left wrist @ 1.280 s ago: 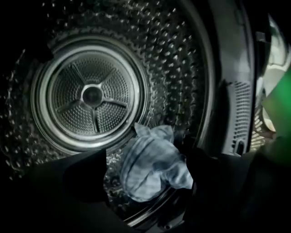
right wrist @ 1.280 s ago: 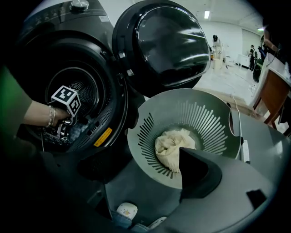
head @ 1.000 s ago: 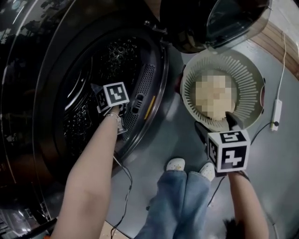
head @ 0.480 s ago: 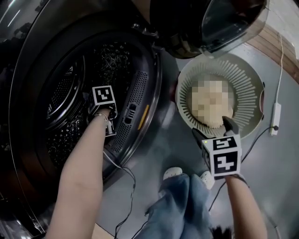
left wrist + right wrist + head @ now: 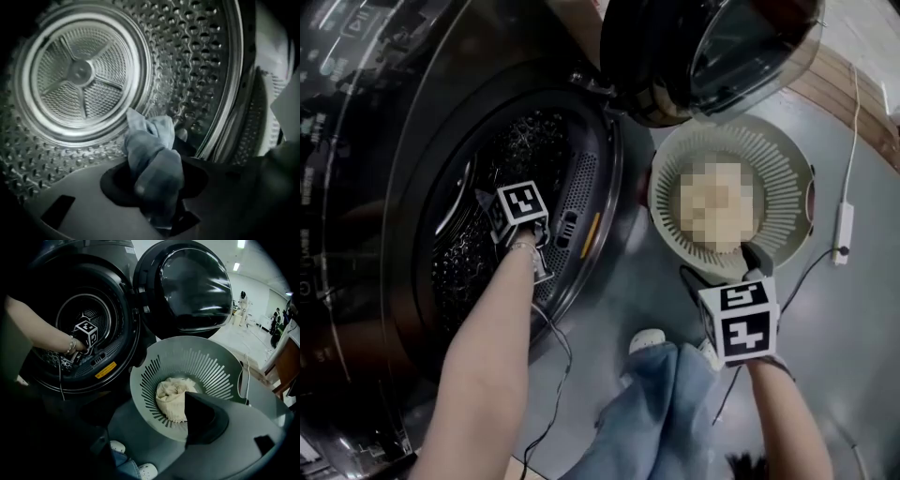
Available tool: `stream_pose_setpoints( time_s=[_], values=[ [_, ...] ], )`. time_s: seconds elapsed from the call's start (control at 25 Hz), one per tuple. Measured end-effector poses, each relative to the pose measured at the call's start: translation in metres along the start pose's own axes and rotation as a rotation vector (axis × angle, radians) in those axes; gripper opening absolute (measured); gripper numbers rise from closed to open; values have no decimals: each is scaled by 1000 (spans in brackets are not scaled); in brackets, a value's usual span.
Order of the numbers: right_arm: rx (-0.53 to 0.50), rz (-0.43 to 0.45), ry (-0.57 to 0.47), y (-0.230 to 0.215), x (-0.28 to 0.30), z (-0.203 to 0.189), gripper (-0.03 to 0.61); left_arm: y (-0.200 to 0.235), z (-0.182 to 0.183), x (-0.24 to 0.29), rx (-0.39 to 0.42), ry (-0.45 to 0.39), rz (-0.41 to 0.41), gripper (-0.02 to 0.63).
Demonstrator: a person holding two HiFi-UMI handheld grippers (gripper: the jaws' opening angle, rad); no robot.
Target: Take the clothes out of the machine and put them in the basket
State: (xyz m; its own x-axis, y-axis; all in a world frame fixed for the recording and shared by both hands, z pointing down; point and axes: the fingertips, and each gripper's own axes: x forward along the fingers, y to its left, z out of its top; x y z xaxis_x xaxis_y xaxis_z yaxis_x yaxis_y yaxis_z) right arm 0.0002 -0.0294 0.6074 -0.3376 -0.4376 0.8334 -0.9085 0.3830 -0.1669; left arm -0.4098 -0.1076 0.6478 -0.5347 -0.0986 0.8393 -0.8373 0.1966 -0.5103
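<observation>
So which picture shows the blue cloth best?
The left gripper view: the blue cloth fills its middle, pinched by the left hand-held gripper, whose jaws have just been closing. The head view and right gripper view show only that gripper inside the drum, no cloth.

Cannot make out the fingertips of the left gripper (image 5: 157, 201) in its own view: just closed in on the blue cloth (image 5: 154, 159) and buried under its folds. Same in the head view, lost in the drum behind the marker cube (image 5: 523, 202). Cuts the washing machine (image 5: 356, 187) off at the head view's left edge and the door (image 5: 712, 47) at the top. Hides the basket (image 5: 154, 376)'s near rim and part of the cream cloth (image 5: 168, 397) behind the right gripper (image 5: 140, 408). Too small to tell apart: figures (image 5: 243, 301) far back.
</observation>
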Motion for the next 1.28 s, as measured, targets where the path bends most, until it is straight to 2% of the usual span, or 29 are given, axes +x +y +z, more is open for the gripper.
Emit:
stream_pose_setpoints(
  time_s=[0.16, 0.28, 0.44, 0.6, 0.76, 1.08, 1.28],
  values=[
    [8, -13, 4, -1, -22, 7, 460, 5, 4, -25, 32, -80, 46, 161],
    [9, -11, 3, 2, -41, 11, 460, 11, -5, -48, 57, -78, 68, 161],
    [1, -20, 13, 0, -67, 10, 460, 18, -9, -72, 31, -102, 86, 161],
    [17, -22, 7, 2, -87, 12, 460, 20, -7, -99, 69, -150, 98, 161],
    [6, -19, 1, 6, -105, 17, 460, 12, 2, -126, 114, -199, 87, 161],
    [5, -25, -17, 2, -142, 26, 460, -31, 7, -185, 273, -295, 47, 161],
    [9, -45, -20, -11, -157, 25, 460, -52, 6, -222, 304, -351, 7, 161]
  ],
)
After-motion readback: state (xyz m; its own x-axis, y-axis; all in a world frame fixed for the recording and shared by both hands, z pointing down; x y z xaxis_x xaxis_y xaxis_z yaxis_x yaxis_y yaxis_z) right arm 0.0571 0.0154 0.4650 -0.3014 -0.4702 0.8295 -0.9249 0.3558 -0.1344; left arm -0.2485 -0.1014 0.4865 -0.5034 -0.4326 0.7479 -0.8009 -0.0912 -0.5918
